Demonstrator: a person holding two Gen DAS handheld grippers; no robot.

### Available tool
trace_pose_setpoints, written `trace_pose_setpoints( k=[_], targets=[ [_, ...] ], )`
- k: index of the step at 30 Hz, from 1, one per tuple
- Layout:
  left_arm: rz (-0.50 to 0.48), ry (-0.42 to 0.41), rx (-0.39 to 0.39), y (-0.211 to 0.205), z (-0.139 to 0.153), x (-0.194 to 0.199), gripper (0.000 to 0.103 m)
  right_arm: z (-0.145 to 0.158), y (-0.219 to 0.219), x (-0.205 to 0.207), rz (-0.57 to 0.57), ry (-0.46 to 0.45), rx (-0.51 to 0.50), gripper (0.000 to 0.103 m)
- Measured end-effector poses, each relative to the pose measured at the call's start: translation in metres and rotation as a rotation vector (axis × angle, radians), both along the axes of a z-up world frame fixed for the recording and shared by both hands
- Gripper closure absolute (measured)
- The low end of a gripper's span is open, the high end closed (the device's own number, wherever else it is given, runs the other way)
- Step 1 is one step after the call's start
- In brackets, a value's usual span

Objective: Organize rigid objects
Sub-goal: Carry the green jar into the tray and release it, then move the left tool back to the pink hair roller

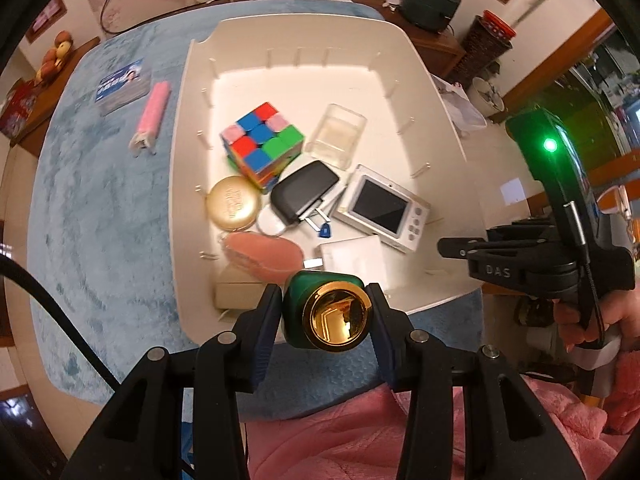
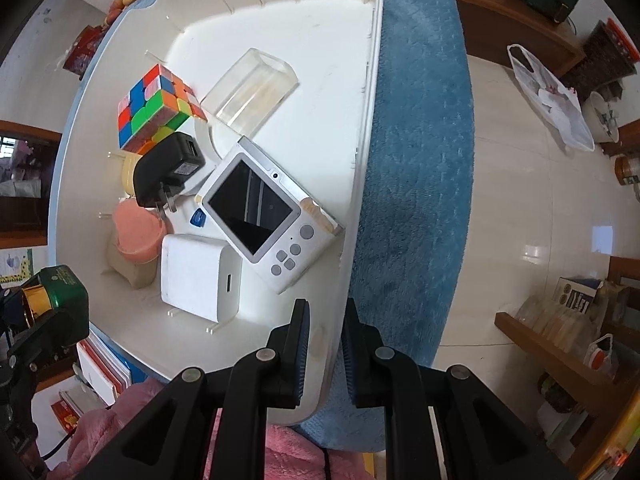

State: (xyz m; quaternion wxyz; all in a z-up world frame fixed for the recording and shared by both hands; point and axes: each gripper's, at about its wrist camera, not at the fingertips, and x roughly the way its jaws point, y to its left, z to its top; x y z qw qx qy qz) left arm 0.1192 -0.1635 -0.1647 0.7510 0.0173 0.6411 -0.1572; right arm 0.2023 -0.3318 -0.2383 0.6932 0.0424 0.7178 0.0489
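Note:
My left gripper (image 1: pixel 326 314) is shut on a green bottle with a gold cap (image 1: pixel 334 318), held over the near rim of the white tray (image 1: pixel 304 24). The same green bottle (image 2: pixel 60 288) shows at the left edge of the right wrist view. Inside the tray lie a colour cube (image 1: pixel 262 142), a clear plastic box (image 1: pixel 336 134), a black plug charger (image 1: pixel 304 194), a white handheld device with a screen (image 1: pixel 384 208), a gold round case (image 1: pixel 234 202), a pink item (image 1: pixel 264 254) and a white charger block (image 1: pixel 354 258). My right gripper (image 2: pixel 326 340) is shut on the tray's right rim (image 2: pixel 360 184).
The tray rests on a blue fluffy mat (image 1: pixel 100 200). On the mat left of the tray lie a pink stick-shaped object (image 1: pixel 150 118) and a blue-printed pack (image 1: pixel 122 86). Pink fleece clothing (image 1: pixel 360 440) is below the grippers. A tiled floor (image 2: pixel 520 184) lies right of the mat.

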Motion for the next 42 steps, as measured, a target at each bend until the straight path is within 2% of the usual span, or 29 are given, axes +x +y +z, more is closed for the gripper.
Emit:
trace_pose_setpoints(
  k=[8, 10, 13, 22, 29, 32, 34, 42],
  targets=[
    [-0.035, -0.017, 0.004, -0.011, 0.005, 0.004, 0.054, -0.005, -0.004, 0.004, -0.008, 0.014, 0.02, 0.086],
    [-0.032, -0.045, -0.013, -0.011, 0.011, 0.006, 0.044, -0.005, -0.005, 0.004, -0.011, 0.016, 0.022, 0.086],
    [-0.033, -0.077, -0.019, -0.011, 0.018, 0.01, 0.034, -0.007, -0.006, 0.005, -0.008, 0.018, 0.019, 0.086],
    [0.009, -0.094, -0.009, -0.001, 0.02, 0.032, 0.034, -0.011, -0.01, 0.006, -0.029, 0.027, 0.024, 0.086],
    [0.072, -0.078, -0.001, 0.027, 0.017, 0.05, 0.034, -0.014, -0.013, 0.009, -0.053, 0.041, 0.014, 0.086],
    [0.093, -0.097, 0.012, 0.041, 0.017, 0.06, 0.033, -0.015, -0.014, 0.011, -0.069, 0.051, 0.005, 0.086],
    [0.107, -0.104, 0.026, 0.051, 0.016, 0.067, 0.027, -0.017, -0.014, 0.011, -0.082, 0.06, -0.002, 0.086],
    [0.186, -0.134, 0.019, 0.102, 0.016, 0.101, 0.027, -0.02, -0.012, 0.019, -0.14, 0.101, -0.044, 0.086]
  ],
)
